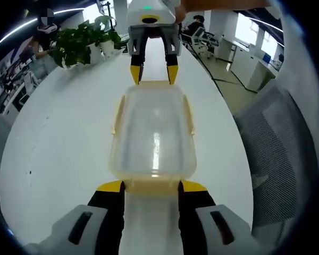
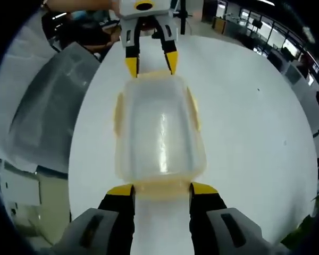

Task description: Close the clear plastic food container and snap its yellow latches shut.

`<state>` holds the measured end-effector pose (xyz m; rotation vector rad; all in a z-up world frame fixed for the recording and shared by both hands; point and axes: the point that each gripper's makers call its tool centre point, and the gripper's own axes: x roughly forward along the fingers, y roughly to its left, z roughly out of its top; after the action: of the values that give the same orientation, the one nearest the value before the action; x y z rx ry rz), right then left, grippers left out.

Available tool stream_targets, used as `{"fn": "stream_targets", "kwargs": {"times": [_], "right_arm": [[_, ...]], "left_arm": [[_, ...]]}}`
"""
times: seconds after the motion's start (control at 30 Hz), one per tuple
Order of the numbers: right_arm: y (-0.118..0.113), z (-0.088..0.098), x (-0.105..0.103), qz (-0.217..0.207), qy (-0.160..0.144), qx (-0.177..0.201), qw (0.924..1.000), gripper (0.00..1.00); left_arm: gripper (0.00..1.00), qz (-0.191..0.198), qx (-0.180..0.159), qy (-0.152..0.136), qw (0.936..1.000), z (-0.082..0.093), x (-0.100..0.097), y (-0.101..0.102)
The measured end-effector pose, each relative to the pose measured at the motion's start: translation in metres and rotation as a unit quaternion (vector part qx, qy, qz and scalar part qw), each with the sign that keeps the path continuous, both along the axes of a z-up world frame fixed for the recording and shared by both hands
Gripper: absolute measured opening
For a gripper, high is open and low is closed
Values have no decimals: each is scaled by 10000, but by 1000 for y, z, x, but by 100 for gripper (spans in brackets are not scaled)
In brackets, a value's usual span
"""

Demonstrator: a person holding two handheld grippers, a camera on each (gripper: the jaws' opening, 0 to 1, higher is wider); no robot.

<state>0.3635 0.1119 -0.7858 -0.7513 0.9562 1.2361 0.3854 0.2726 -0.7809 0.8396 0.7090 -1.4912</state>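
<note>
Left gripper view: the clear container [image 1: 153,137] lies lid-on on the white table [image 1: 58,138], the left gripper [image 1: 151,187] open astride its near yellow end latch [image 1: 152,185]. Right gripper view: the right gripper [image 2: 162,189] likewise spread at the opposite latch [image 2: 162,187], gripping nothing. The container is probably light, slick and flexible; press the latches, not the walls.

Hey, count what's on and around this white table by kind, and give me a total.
Clear plastic food container: 1
Yellow latches seen on it: 4
Tools at its ends: 2, left tool and right tool
Potted plants: 2
Grey mesh chair: 1
Total: 10
</note>
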Motion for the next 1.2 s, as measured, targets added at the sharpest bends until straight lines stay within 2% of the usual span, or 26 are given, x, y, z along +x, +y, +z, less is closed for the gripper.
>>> {"fn": "stream_targets", "kwargs": {"times": [0.1,0.17,0.3,0.53,0.67,0.73,0.8,0.83,0.87,0.9,0.97,1.0,1.03,1.07,1.1,1.13,1.17,1.2], "right_arm": [[-1,-1,0,16,-52,-8,10000,39],[-1,-2,0,-9,-61,-9,10000,40],[-1,-2,1,-179,-97,80,9998,43],[-4,10,-6,-244,-106,107,9996,43],[-6,23,-14,-516,58,260,9983,44],[-7,28,-15,-550,-2,226,9982,43],[-2,34,-14,-1162,137,466,9920,42],[3,39,-9,-1555,195,718,9850,43],[4,40,-7,-1707,215,780,9820,43],[2,39,-4,-1943,228,682,9783,42],[1,36,-2,-2325,280,541,9707,40],[0,34,-1,-2499,310,499,9665,38],[2,33,1,-2708,355,547,9604,37],[4,31,3,-3052,454,606,9493,36],[4,30,2,-3104,498,587,9475,36],[7,29,3,-3268,540,649,9413,36],[7,28,4,-3438,589,674,9348,36],[9,28,6,-3680,671,769,9242,36]], "left_arm": [[39,30,29,16,10000,-1,-1,0],[39,244,48,150,9996,-2,-1,2],[52,298,69,42,9995,-5,4,6],[50,453,48,127,9989,5,2,11],[50,872,-109,268,9958,15,2,10],[49,1167,-200,362,9923,19,1,9],[48,1460,-290,552,9873,21,-4,5],[46,1582,-358,586,9850,21,-3,2],[44,1770,-343,636,9816,21,-5,1],[44,1875,-306,634,9797,19,-4,1],[44,2365,-196,564,9698,15,2,4],[44,2514,-210,687,9652,13,0,1],[44,2646,-206,785,9609,12,-2,0],[44,2752,-235,900,9569,11,-3,-2],[44,2795,-250,912,9555,11,-3,-3],[45,2944,-242,948,9507,10,-3,-3],[45,3173,-249,1065,9420,9,-2,-2],[45,3288,-215,1091,9378,8,-1,-1]]}}
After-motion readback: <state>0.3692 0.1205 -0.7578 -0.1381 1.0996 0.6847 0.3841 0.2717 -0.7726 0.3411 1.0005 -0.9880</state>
